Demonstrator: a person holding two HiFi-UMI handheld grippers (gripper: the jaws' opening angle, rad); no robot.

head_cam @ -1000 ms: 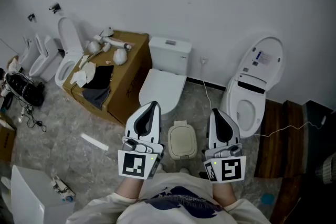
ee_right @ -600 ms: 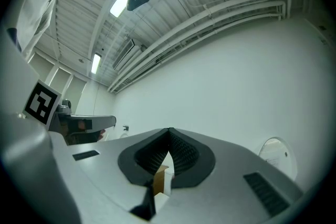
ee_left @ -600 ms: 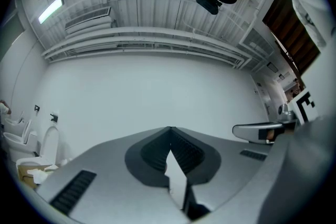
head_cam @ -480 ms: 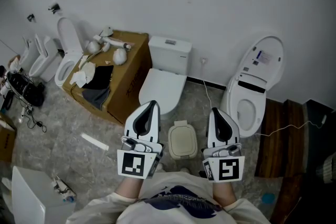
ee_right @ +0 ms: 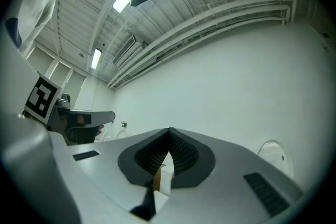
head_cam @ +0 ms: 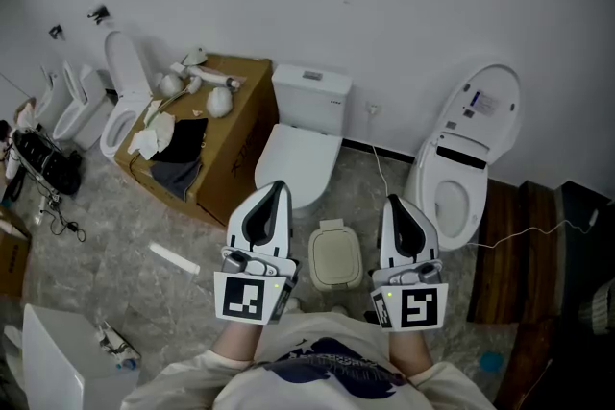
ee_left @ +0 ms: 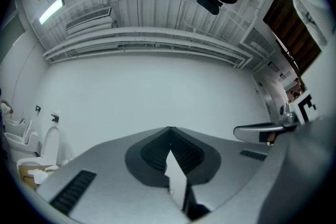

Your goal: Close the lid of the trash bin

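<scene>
On the floor (head_cam: 115, 230), head view: trash bin (head_cam: 335, 256), lid down, between left claw (head_cam: 276, 195) and right claw (head_cam: 396, 205), touching neither. Left gripper view: jaws clenched together, nothing gripped, white wall (ee_left: 157, 89) ahead. Right gripper view: jaws likewise clenched, empty.

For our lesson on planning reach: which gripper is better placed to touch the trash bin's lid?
Right, narrowly. The trash bin sits between both shut grippers, but the right gripper looks slightly nearer it than the left gripper.
</scene>
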